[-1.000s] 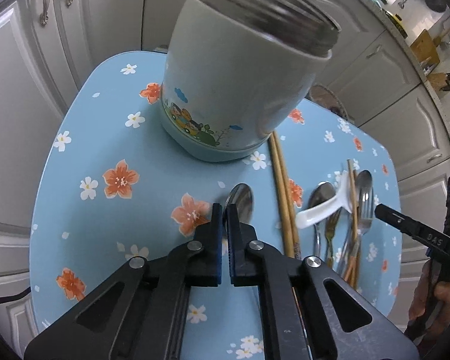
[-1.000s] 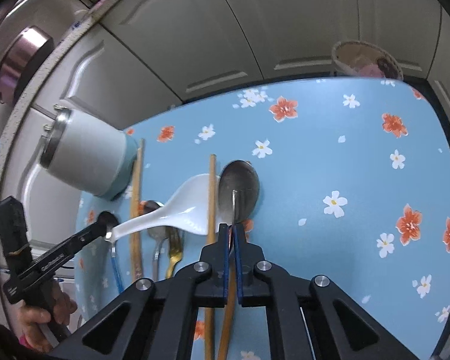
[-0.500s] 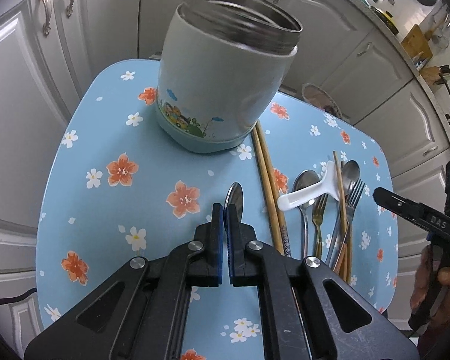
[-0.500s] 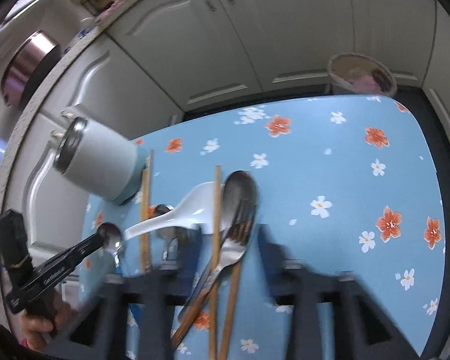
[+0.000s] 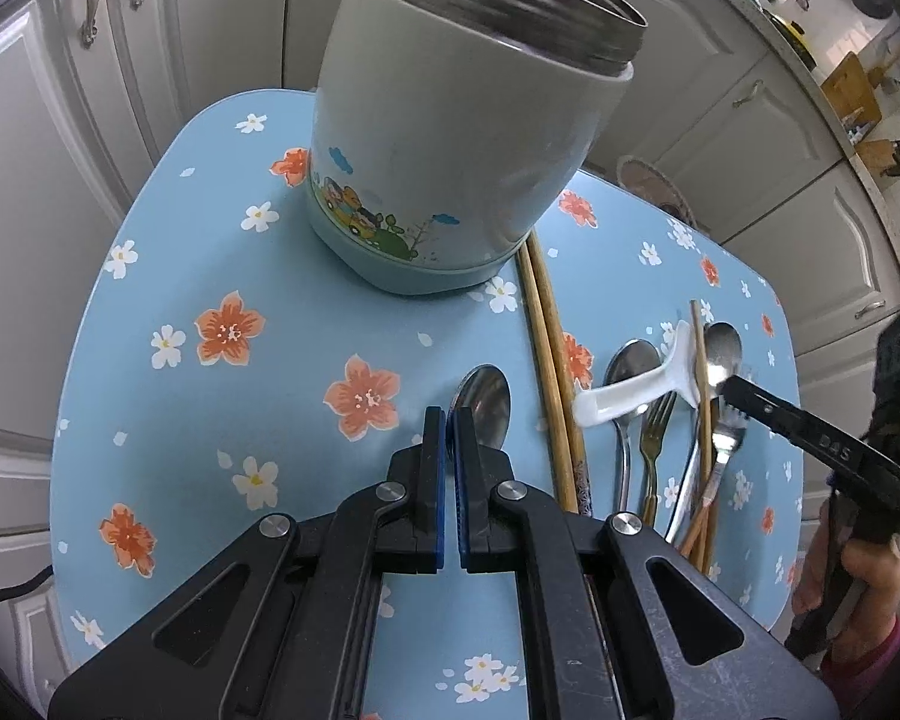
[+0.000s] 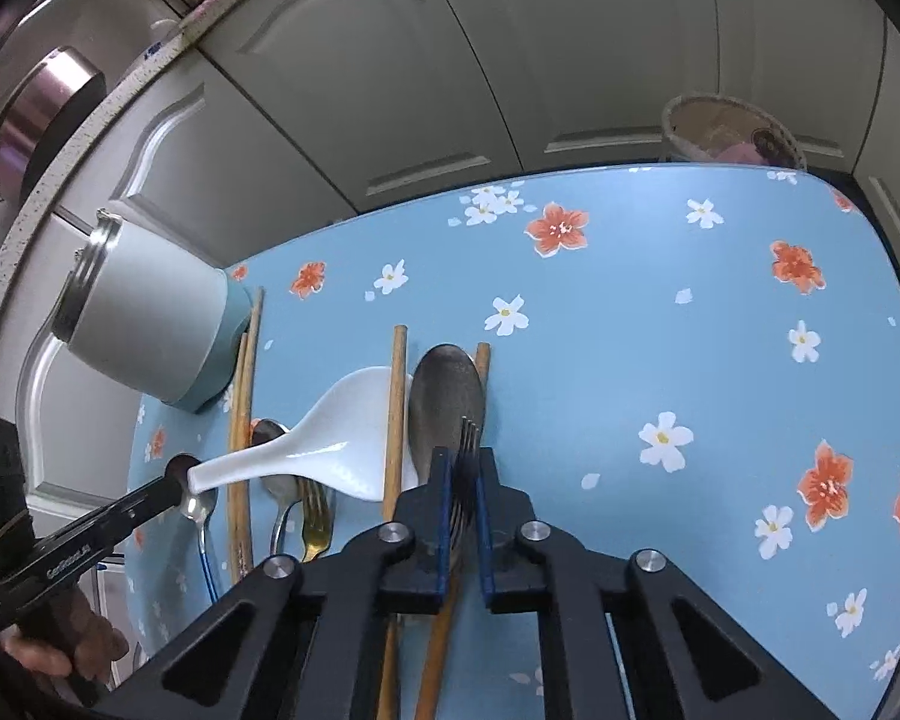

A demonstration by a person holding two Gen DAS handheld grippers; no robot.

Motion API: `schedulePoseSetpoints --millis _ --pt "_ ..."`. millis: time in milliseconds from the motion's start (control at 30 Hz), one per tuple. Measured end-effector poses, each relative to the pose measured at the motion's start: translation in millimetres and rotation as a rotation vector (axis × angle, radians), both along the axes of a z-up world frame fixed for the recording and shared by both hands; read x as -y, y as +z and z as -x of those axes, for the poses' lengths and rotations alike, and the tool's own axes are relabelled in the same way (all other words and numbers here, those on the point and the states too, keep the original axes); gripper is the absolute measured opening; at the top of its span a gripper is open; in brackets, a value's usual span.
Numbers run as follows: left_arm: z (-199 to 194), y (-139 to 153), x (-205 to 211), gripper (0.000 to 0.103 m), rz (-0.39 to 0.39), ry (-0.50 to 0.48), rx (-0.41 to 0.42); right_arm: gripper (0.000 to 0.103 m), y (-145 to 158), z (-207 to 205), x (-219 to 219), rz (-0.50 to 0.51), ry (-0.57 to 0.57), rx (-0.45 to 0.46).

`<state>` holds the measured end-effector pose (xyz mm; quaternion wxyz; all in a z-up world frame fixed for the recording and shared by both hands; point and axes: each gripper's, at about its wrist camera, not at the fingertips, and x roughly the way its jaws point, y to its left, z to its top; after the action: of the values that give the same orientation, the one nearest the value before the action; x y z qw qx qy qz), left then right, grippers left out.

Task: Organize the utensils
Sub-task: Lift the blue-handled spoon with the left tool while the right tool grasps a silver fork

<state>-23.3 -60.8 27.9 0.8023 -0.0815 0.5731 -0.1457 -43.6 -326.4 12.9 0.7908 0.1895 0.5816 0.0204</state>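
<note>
Beyond my left gripper I see a blue table top (image 5: 282, 372) printed with orange and white flowers, backed by pale cabinet doors (image 5: 48, 138) with metal handles. Ahead of my right gripper, past the table's far edge, a round woven basket (image 6: 729, 129) sits low against more cabinets. Up to its left runs a speckled counter edge (image 6: 90, 126) with a steel pot (image 6: 42, 111) on it.

I see the jar (image 5: 468, 138) standing at the back of the bench (image 5: 210, 252). Chopsticks (image 5: 549, 372) lie just right of it, spoons (image 5: 630, 366) and forks (image 5: 654, 438) farther right.
</note>
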Motion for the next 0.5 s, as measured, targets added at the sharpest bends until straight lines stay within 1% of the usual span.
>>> schedulePoseSetpoints --millis 133,233,300,367,500 --pt "0 0 -2 0.001 0.032 -0.001 0.002 0.002 18 10 -2 -0.009 0.021 0.031" --pt "3 5 -3 0.001 0.045 -0.008 0.017 0.001 36 18 -4 -0.014 0.042 0.062" --pt "7 12 -5 0.001 0.062 -0.009 0.029 0.001 47 21 -6 -0.022 0.044 0.083" --pt "11 20 -6 0.001 0.069 -0.016 0.048 0.001 62 25 -8 -0.026 0.051 0.118" --pt "20 37 -9 0.001 0.079 -0.027 0.08 0.001 83 31 -13 -0.029 0.075 0.156"
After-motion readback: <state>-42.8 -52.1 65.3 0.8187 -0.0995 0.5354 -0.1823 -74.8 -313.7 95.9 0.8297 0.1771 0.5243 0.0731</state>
